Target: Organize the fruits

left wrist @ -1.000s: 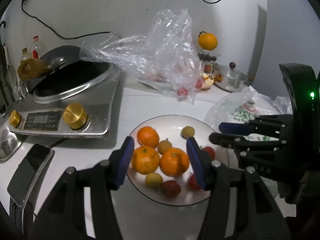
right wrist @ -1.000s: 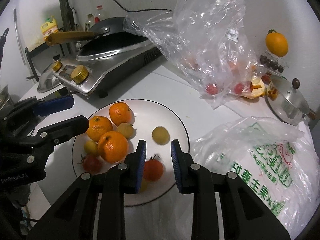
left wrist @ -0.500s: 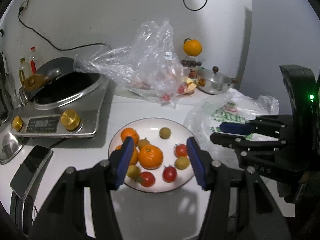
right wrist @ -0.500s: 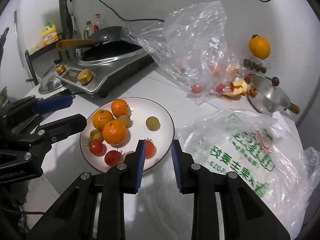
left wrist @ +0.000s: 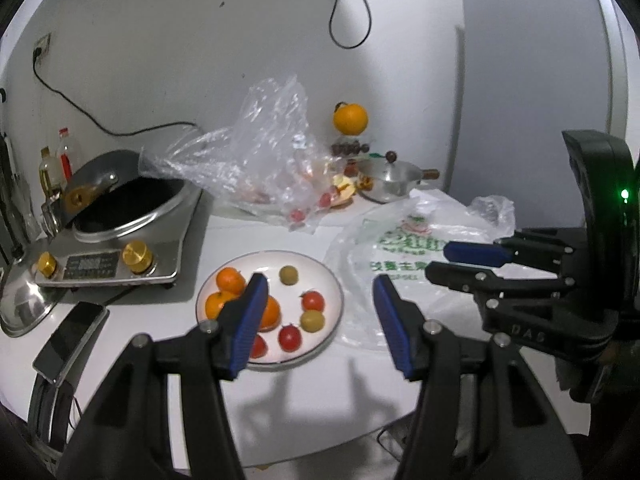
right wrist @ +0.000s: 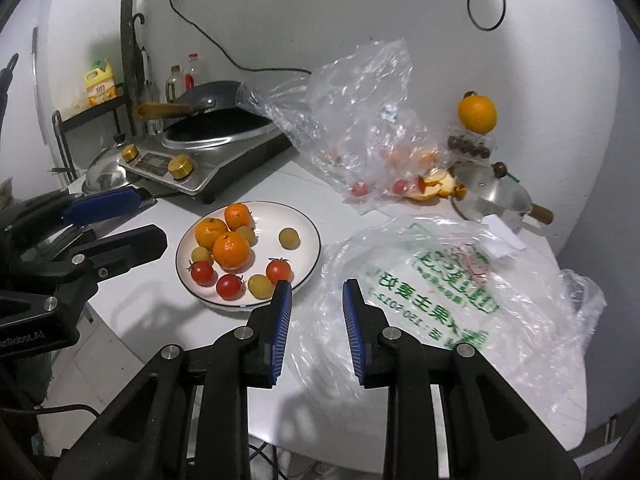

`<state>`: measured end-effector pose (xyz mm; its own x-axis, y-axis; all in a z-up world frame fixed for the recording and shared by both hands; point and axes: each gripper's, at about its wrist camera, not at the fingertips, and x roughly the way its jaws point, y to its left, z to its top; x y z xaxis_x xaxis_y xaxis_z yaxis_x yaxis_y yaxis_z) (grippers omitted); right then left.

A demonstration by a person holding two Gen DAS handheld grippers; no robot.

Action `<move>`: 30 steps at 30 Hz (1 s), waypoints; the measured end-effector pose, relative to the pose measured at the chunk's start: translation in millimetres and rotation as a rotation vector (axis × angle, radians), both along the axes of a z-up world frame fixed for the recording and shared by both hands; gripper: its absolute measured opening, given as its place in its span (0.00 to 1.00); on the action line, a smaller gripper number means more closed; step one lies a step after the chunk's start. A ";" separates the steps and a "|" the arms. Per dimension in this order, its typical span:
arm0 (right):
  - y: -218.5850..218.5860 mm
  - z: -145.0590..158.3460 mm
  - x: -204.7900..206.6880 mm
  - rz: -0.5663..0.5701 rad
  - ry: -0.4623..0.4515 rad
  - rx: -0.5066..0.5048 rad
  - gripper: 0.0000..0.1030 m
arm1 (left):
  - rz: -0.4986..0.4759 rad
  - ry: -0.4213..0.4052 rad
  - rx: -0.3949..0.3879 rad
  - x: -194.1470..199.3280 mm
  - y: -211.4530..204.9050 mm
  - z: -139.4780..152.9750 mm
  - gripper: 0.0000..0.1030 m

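One white plate (right wrist: pixel 310 236), three oranges (right wrist: pixel 231 251) on it, three red tomatoes (right wrist: pixel 278 271), four small yellow-green fruits (right wrist: pixel 289 237), one more orange (right wrist: pixel 477 114) by the wall, two plastic bags (right wrist: pixel 440 288), one lidded pot (right wrist: pixel 494 196), two grippers

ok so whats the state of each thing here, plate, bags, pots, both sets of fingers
plate: upright on the table, holding oranges and small red and yellow fruits
clear bag: open, crumpled, a few red fruits inside
printed bag: lying flat beside the plate
wok: uncovered on the cooker
small pot: lid on
left gripper: fingers apart, empty
right gripper: fingers narrowed, a gap showing, nothing between them
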<state>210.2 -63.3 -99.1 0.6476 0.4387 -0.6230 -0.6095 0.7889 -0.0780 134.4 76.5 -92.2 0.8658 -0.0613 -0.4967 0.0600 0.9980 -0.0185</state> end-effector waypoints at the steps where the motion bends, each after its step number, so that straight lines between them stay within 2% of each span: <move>1: -2.7 1.8 -2.8 -0.001 -0.006 0.002 0.27 | -0.004 -0.008 0.002 -4.9 -4.7 3.1 0.54; 9: -33.6 26.3 -40.0 -0.028 -0.078 0.028 0.28 | -0.044 -0.041 0.005 -30.4 -33.5 16.4 0.55; 12: -43.8 35.5 -51.9 -0.040 -0.107 0.043 0.35 | -0.057 -0.064 0.012 -40.3 -42.4 24.2 0.55; 19: -64.2 53.9 -80.6 -0.063 -0.171 0.077 0.36 | -0.046 -0.132 0.013 -69.9 -52.2 46.1 0.55; 21: -68.0 59.6 -91.3 -0.066 -0.193 0.090 0.36 | -0.043 -0.154 0.015 -77.9 -53.8 52.0 0.66; 22: -69.0 61.5 -94.7 -0.066 -0.200 0.096 0.36 | -0.042 -0.174 0.016 -84.6 -55.2 55.5 0.78; 23: -71.5 64.6 -99.3 -0.067 -0.209 0.105 0.36 | -0.040 -0.190 0.018 -89.7 -56.7 58.5 0.82; 25: -77.0 70.8 -108.7 -0.072 -0.226 0.128 0.39 | -0.036 -0.223 0.020 -100.7 -58.9 65.7 0.84; 26: -79.6 74.1 -112.9 -0.076 -0.236 0.139 0.48 | -0.034 -0.236 0.021 -105.7 -59.9 69.4 0.87; 28: -85.2 81.6 -121.5 -0.087 -0.260 0.164 0.57 | -0.021 -0.265 0.024 -114.1 -60.1 77.7 0.90; 30: -90.9 90.2 -130.4 -0.098 -0.285 0.189 0.58 | -0.015 -0.287 0.023 -122.1 -60.1 85.6 0.90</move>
<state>79.8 -154.2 -8.8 0.8284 0.4564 -0.3248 -0.5052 0.8592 -0.0812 12.3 16.4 -6.5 0.9702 -0.0661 -0.2331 0.0738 0.9970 0.0244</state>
